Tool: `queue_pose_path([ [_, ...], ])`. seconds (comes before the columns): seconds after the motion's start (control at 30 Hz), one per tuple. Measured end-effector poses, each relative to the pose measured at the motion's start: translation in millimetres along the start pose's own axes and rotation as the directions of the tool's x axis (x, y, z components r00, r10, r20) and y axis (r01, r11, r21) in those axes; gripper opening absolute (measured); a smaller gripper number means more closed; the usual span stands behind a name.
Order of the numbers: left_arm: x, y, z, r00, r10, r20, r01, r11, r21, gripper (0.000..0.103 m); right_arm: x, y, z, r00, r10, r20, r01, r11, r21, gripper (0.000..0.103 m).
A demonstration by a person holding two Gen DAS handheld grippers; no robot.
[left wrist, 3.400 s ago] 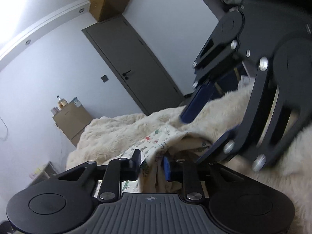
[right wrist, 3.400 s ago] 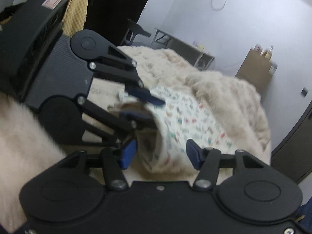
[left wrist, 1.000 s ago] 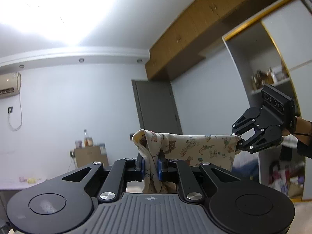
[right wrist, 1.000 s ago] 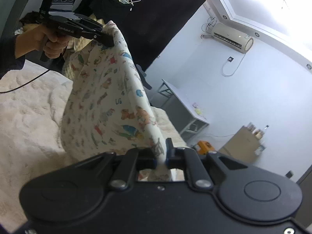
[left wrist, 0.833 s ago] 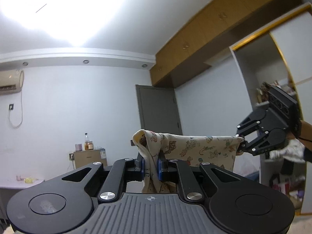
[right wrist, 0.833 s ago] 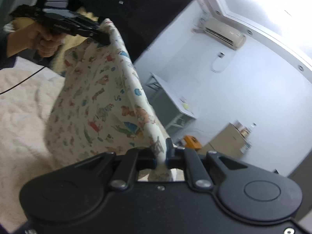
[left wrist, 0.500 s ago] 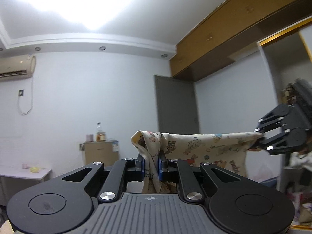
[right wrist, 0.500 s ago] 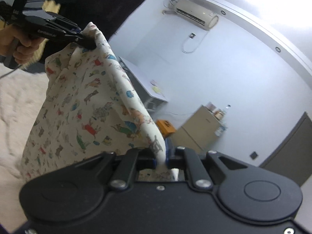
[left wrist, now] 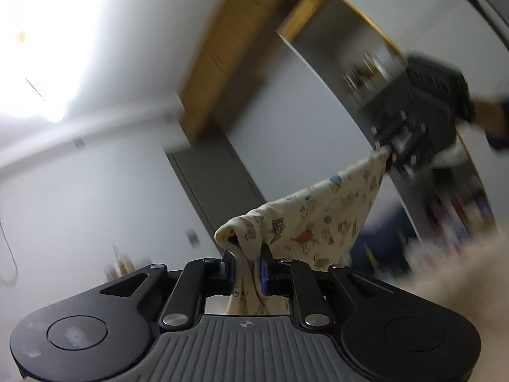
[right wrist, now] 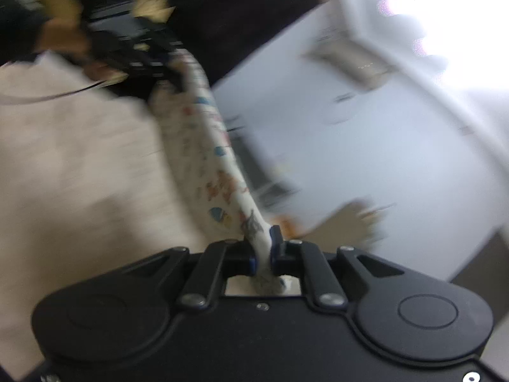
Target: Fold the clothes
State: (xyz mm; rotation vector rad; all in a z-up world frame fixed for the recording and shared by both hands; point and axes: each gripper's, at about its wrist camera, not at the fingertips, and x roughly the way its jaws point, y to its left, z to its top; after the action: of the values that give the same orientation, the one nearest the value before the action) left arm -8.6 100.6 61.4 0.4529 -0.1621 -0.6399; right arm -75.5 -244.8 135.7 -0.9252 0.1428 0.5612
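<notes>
**Garment stretched in the air between two clamped corners: where the hold could fail**

Nearest the left wrist camera, the left gripper [left wrist: 246, 265] is seen with its jaws drawn narrow on a bunched corner of the printed garment [left wrist: 321, 222]; a small hood of cloth stands above the blue pads [left wrist: 262, 270] and a tail hangs below them. Because the cloth is gathered there rather than laid flat, the bite may rest on a few folds only, and a sharp tug could be expected to pull the corner out.

In the right wrist view the right gripper [right wrist: 261, 256] is likewise closed on the other end of the garment, which is pinched into a narrow rope between the pads. The same risk is judged to apply here.

Between the two, the garment is held clear of the bed [right wrist: 73, 172], its upper edge drawn nearly taut from one gripper to the other, with the body of the cloth hanging beneath. Both views are heavily blurred, so fast motion is inferred. If the grippers were driven further apart, one corner could be torn loose; if they were swung unevenly, the hanging part could twist or double on itself, and the garment could come down on the fluffy cover creased instead of flat.

Farther off, a shelving unit [left wrist: 375, 73] and a dark door [left wrist: 216, 187] are seen; how near the far gripper is to the shelves cannot be told.
</notes>
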Motion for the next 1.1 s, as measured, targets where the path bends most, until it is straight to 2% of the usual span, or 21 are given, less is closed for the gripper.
queue_pose_path([
  [0.07, -14.0, -40.9, -47.8, 0.99, 0.0, -0.143, -0.014, 0.995, -0.097, 0.059, 11.4, 55.4, -27.9, 0.989, 0.111, -0.095, -0.113, 0.994, -0.01, 0.007],
  [0.1, -16.8, -51.2, -58.6, 0.983, -0.009, -0.185, -0.009, 0.996, -0.092, 0.061, 16.5, 80.0, -40.5, 0.977, 0.17, -0.13, -0.171, 0.985, -0.003, 0.007],
  [0.13, -23.7, -65.3, -66.6, 0.972, 0.045, -0.231, -0.066, 0.994, -0.085, 0.064, 18.1, 89.4, -46.9, 0.97, 0.196, -0.143, -0.196, 0.98, 0.016, 0.008],
  [0.17, -30.8, -79.6, -74.6, 0.956, 0.101, -0.276, -0.126, 0.989, -0.075, 0.082, 17.6, 89.1, -48.8, 0.969, 0.2, -0.144, -0.197, 0.98, 0.036, 0.01],
  [0.2, -34.5, -80.2, -71.0, 0.951, 0.115, -0.287, -0.153, 0.982, -0.113, 0.094, 17.1, 88.7, -50.8, 0.968, 0.204, -0.145, -0.197, 0.979, 0.057, 0.023],
  [0.23, -38.0, -80.2, -67.0, 0.946, 0.128, -0.297, -0.179, 0.972, -0.152, 0.095, 16.7, 88.4, -52.8, 0.967, 0.207, -0.146, -0.198, 0.977, 0.078, 0.037],
  [0.27, -41.5, -80.1, -62.9, 0.941, 0.14, -0.307, -0.205, 0.96, -0.191, 0.095, 16.0, 87.4, -52.1, 0.969, 0.204, -0.143, -0.194, 0.978, 0.082, 0.041],
  [0.3, -42.3, -77.9, -61.0, 0.94, 0.145, -0.308, -0.205, 0.963, -0.175, 0.096, 12.2, 84.9, -51.0, 0.974, 0.187, -0.128, -0.179, 0.981, 0.073, 0.051],
  [0.33, -42.7, -82.8, -57.3, 0.945, 0.157, -0.288, -0.193, 0.976, -0.098, 0.097, 6.8, 82.9, -51.6, 0.976, 0.184, -0.118, -0.176, 0.982, 0.071, 0.058],
  [0.37, -43.2, -88.1, -53.4, 0.949, 0.169, -0.266, -0.18, 0.984, -0.017, 0.1, 4.5, 81.7, -52.7, 0.975, 0.191, -0.115, -0.184, 0.981, 0.064, 0.059],
  [0.4, -40.1, -83.9, -51.1, 0.949, 0.161, -0.27, -0.166, 0.986, 0.005, 0.1, 4.0, 80.3, -53.7, 0.974, 0.196, -0.113, -0.191, 0.98, 0.05, 0.059],
  [0.47, -35.3, -90.7, -55.1, 0.944, 0.064, -0.323, -0.056, 0.998, 0.032, 0.099, 3.8, 80.2, -54.8, 0.973, 0.203, -0.109, -0.201, 0.979, 0.028, 0.06],
  [0.63, -24.5, -97.1, -51.3, 0.95, -0.093, -0.299, 0.147, 0.975, 0.164, 0.082, -6.2, 84.5, -62.0, 0.975, 0.21, -0.07, -0.207, 0.977, 0.044, 0.058],
  [0.73, -14.8, -115.3, -50.2, 0.942, -0.12, -0.314, 0.215, 0.933, 0.29, 0.044, -11.9, 92.5, -59.4, 0.969, 0.238, -0.07, -0.236, 0.971, 0.034, 0.041],
  [0.77, -14.0, -125.1, -51.1, 0.943, -0.108, -0.315, 0.221, 0.91, 0.35, 0.024, -14.3, 95.2, -58.6, 0.969, 0.237, -0.073, -0.237, 0.971, 0.019, 0.039],
  [0.8, -14.0, -129.2, -52.0, 0.943, -0.105, -0.316, 0.223, 0.903, 0.368, 0.012, -18.1, 98.0, -57.6, 0.969, 0.233, -0.077, -0.234, 0.972, 0.0, 0.024],
  [0.83, -18.2, -130.0, -48.1, 0.948, -0.103, -0.3, 0.214, 0.906, 0.364, 0.008, -22.0, 100.9, -56.6, 0.97, 0.229, -0.082, -0.231, 0.973, -0.018, 0.008],
  [0.97, -42.8, -121.3, -26.9, 0.965, -0.13, -0.227, 0.188, 0.948, 0.258, 0.006, -38.6, 103.8, -53.6, 0.977, 0.2, -0.075, -0.204, 0.978, -0.046, 0.008],
  [1.03, -49.8, -125.8, -27.1, 0.966, -0.098, -0.239, 0.163, 0.949, 0.269, 0.009, -41.4, 104.9, -56.5, 0.974, 0.216, -0.072, -0.219, 0.974, -0.048, 0.012],
  [1.07, -55.2, -132.1, -30.4, 0.965, -0.077, -0.252, 0.149, 0.948, 0.281, 0.015, -41.5, 105.3, -57.2, 0.974, 0.217, -0.071, -0.221, 0.974, -0.043, 0.014],
  [1.1, -58.8, -133.2, -34.0, 0.968, -0.058, -0.242, 0.122, 0.958, 0.259, 0.03, -40.8, 105.6, -57.6, 0.974, 0.215, -0.069, -0.218, 0.975, -0.035, 0.022],
])
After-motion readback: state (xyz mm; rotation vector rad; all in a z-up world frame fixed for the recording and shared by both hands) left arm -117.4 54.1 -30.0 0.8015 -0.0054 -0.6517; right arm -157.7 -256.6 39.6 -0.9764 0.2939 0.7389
